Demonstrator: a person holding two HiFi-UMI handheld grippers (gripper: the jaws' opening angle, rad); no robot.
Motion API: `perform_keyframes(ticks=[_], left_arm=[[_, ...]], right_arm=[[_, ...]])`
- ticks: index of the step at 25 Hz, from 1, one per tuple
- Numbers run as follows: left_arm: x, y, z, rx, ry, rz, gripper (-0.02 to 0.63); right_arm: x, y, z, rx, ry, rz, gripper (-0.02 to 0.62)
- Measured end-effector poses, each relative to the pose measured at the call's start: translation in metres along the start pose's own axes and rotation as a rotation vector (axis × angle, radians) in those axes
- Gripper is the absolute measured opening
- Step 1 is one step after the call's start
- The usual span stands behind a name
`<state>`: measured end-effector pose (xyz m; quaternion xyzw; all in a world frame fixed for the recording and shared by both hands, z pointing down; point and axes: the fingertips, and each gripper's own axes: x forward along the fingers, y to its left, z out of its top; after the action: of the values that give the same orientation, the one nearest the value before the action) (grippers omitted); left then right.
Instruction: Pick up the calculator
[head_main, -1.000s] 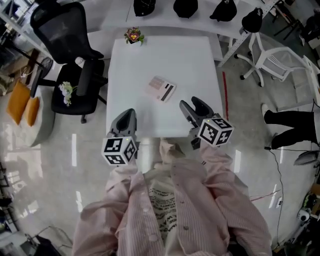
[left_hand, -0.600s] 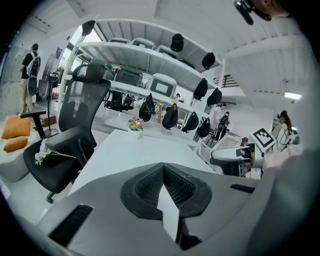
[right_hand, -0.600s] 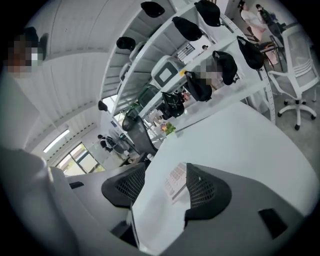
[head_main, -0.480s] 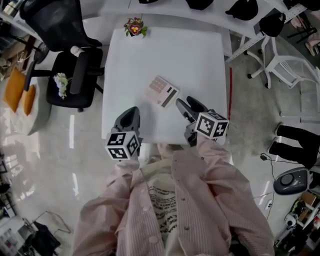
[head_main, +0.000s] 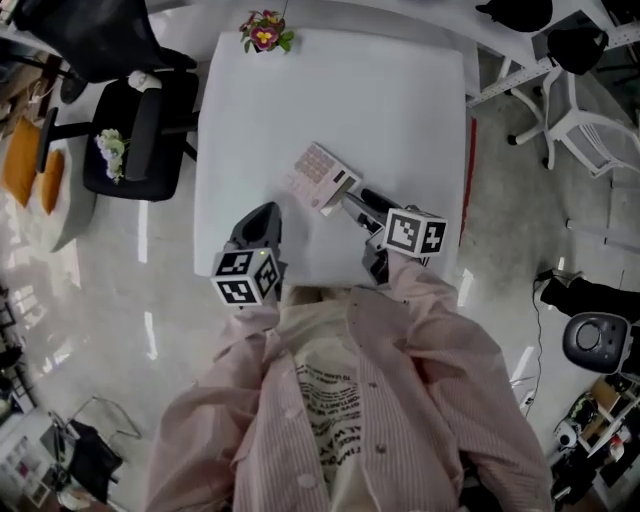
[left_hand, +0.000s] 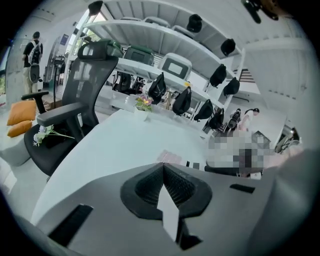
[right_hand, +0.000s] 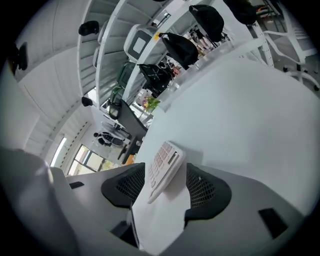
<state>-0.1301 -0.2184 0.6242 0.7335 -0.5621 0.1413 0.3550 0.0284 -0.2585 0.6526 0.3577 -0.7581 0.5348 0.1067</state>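
Observation:
The calculator is pale pink and white with a dark display strip. It lies flat near the middle of the white table. My right gripper reaches in from the front right, and its tips are at the calculator's near corner. In the right gripper view the calculator lies between the two ribbed pads, and the right gripper is open with a gap showing. My left gripper rests at the table's front left, empty. The left gripper is shut, and the calculator shows beyond it.
A small flower pot stands at the table's far left corner. A black office chair is left of the table and a white chair is at the right. Shelves with black bags stand behind the table.
My right gripper has moved forward and left across the table until its open jaws are on either side of the calculator's near end. The left gripper has stayed by the front edge.

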Motion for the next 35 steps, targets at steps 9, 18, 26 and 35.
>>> perform_keyframes(ticks=[9,18,26,35], left_arm=[[0.019,0.006,-0.014,-0.025,0.057,0.011,0.000],[0.027,0.012,-0.012,-0.035,0.071,0.028,0.000],[0.031,0.016,-0.016,-0.037,0.092,0.022,0.001],[0.032,0.019,-0.018,-0.023,0.115,0.004,0.000]], right_arm=[[0.033,-0.008,-0.015,0.090,0.085,0.035,0.225],[0.053,-0.005,-0.021,0.104,0.149,0.043,0.225],[0.056,-0.011,-0.020,0.166,0.160,0.055,0.194],[0.055,-0.018,-0.022,0.239,0.109,0.011,0.112]])
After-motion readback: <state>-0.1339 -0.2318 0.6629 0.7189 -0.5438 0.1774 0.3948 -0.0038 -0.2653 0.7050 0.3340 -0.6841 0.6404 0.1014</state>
